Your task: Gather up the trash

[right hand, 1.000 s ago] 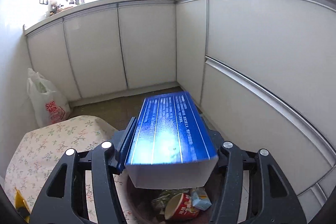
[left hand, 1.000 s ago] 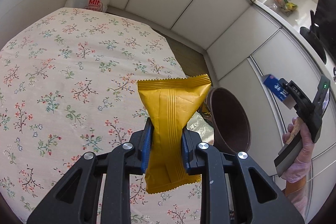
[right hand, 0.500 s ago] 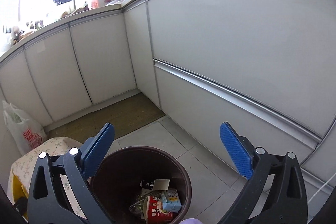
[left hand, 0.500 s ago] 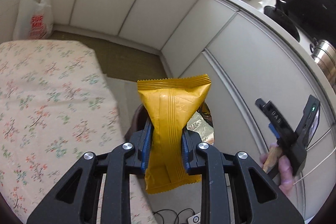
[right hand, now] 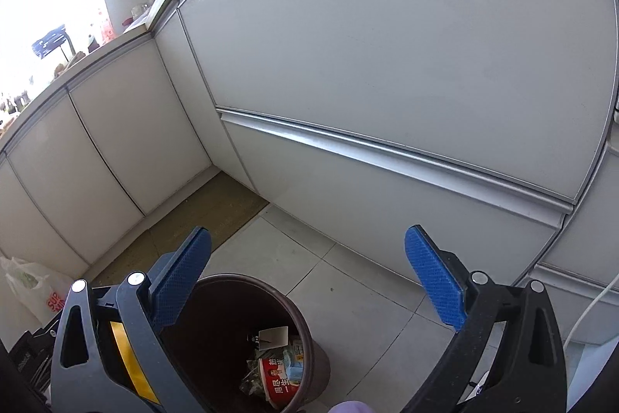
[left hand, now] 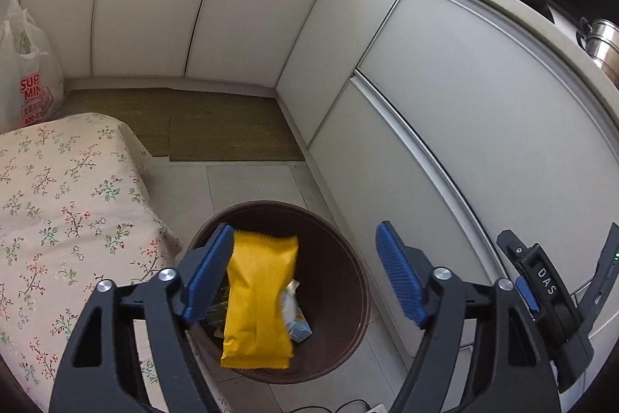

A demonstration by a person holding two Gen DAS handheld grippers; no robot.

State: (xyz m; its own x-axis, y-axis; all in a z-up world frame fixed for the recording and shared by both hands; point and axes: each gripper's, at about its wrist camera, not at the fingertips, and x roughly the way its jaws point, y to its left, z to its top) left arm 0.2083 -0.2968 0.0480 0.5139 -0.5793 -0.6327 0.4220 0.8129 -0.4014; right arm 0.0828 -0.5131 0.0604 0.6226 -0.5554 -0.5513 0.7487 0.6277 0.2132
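With our left tongs (left hand: 305, 277) spread wide, the yellow wrapper (left hand: 259, 300) hangs low centre over the brown bin (left hand: 348, 242), so we hold steady above it, right tongs (right hand: 309, 281) likewise spread and empty.

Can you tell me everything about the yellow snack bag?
The yellow snack bag is a flat, shiny foil-like packet with zigzag crimped ends at top and bottom. It looks sealed and a little puffy, standing upright above the open brown trash bin. The left gripper is wide open: the bag's left edge lies against the left blue pad, and the right pad is well clear of it. Other wrappers lie in the bin below. In the right wrist view only a yellow strip of it shows.
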